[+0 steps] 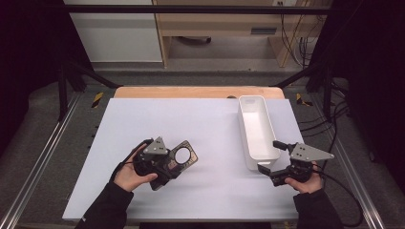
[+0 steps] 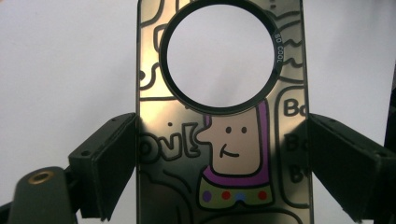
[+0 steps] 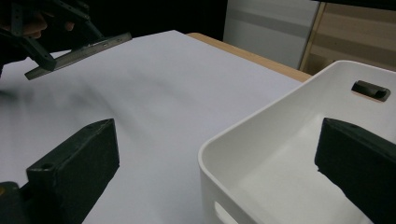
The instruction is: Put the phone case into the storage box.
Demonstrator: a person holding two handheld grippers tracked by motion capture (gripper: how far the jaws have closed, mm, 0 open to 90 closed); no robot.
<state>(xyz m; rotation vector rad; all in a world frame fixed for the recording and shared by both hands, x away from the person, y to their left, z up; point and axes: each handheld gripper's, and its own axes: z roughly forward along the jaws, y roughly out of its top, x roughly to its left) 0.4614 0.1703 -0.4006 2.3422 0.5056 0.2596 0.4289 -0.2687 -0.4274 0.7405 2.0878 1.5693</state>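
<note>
Phone case (image 2: 224,154) reading "SO COOL", clamped in left gripper (image 2: 219,158) jaws

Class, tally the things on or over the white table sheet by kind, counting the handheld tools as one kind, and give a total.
Handheld tools: 2, the left tool and the right tool
Phone cases with a round cut-out: 1, the phone case clamped in the left tool
White bins: 1, the white bin by the right tool
Total: 4
</note>
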